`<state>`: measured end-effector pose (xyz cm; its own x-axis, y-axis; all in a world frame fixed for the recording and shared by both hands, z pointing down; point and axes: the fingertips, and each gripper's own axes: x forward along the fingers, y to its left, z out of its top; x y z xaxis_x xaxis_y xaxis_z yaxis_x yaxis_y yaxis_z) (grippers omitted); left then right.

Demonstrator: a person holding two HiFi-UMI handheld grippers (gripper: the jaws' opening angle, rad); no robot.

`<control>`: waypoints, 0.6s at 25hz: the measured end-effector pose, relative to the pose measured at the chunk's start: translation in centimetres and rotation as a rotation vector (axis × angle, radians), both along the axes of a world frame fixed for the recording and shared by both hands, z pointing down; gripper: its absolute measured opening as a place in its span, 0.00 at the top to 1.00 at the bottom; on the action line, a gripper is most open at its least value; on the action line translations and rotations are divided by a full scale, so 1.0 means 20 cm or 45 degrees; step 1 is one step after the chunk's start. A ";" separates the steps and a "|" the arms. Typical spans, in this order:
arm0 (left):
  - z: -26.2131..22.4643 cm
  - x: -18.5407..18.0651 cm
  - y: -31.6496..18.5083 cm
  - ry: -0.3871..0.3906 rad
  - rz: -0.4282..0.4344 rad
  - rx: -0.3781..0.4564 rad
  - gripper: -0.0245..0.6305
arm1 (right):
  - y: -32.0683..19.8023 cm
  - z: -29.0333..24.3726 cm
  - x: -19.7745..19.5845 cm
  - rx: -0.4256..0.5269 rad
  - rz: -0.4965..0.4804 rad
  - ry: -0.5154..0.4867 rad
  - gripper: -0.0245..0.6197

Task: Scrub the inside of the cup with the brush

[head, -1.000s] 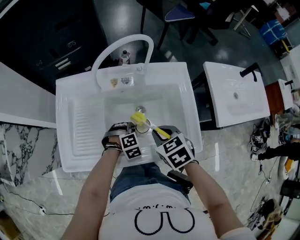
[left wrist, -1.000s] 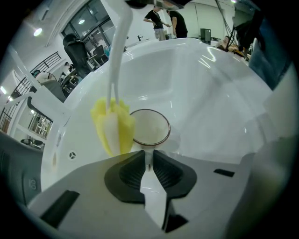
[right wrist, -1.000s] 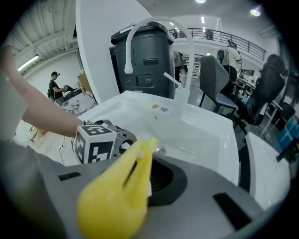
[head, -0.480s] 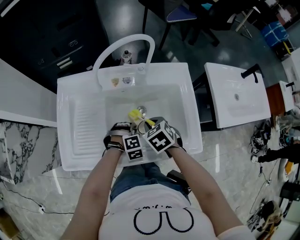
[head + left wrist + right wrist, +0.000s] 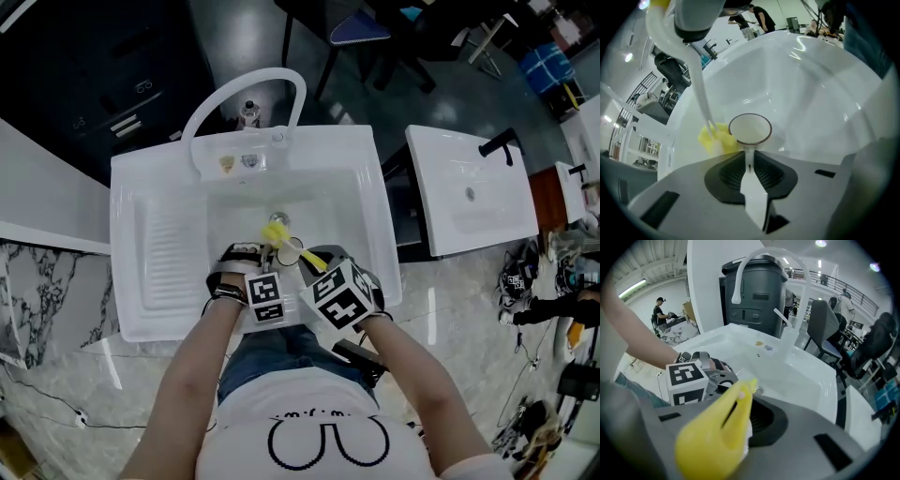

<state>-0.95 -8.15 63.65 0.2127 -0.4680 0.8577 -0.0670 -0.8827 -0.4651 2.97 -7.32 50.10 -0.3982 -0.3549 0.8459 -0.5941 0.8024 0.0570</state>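
The cup [image 5: 750, 129] was held by its handle in the closed left tongs [image 5: 749, 161] inside the sink [image 5: 347, 187]. The brush [image 5: 712, 441] was clamped in the right tongs [image 5: 747, 420], its sponge head [image 5: 716, 139] just beside the cup.

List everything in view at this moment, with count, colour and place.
sink: one, white, centre, ribbed board on its left side
faucet: one, white, arched, at the sink's far edge
cup: one, pale with a dark rim, over the sink, handle between the left gripper's jaws
brush: one, yellow, head beside the cup, outside it
bottle: one, small, colour unclear, behind the faucet
second basin: one, white, right of the sink
tap: one, black, on the second basin
counter: one, veined marble, around the sink
chair: one, blue seat, far side
left gripper: one, grey, shut on the cup
right gripper: one, grey, shut on the brush
forearms: two, bare, bottom
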 end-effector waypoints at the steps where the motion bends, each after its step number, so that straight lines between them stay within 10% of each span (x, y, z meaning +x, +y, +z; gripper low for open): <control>1: 0.00 0.00 0.00 -0.005 0.010 0.007 0.86 | 0.00 0.00 0.00 -0.009 0.008 -0.004 0.90; 15: 0.00 0.02 0.03 -0.098 0.145 0.035 0.86 | -0.15 0.24 -0.07 -0.177 0.023 0.036 0.90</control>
<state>-0.49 -7.63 63.56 0.1998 -0.4678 0.8609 0.0700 -0.8696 -0.4888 1.50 -10.40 54.83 -0.3683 -0.2404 0.8981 -0.6080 0.7931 -0.0370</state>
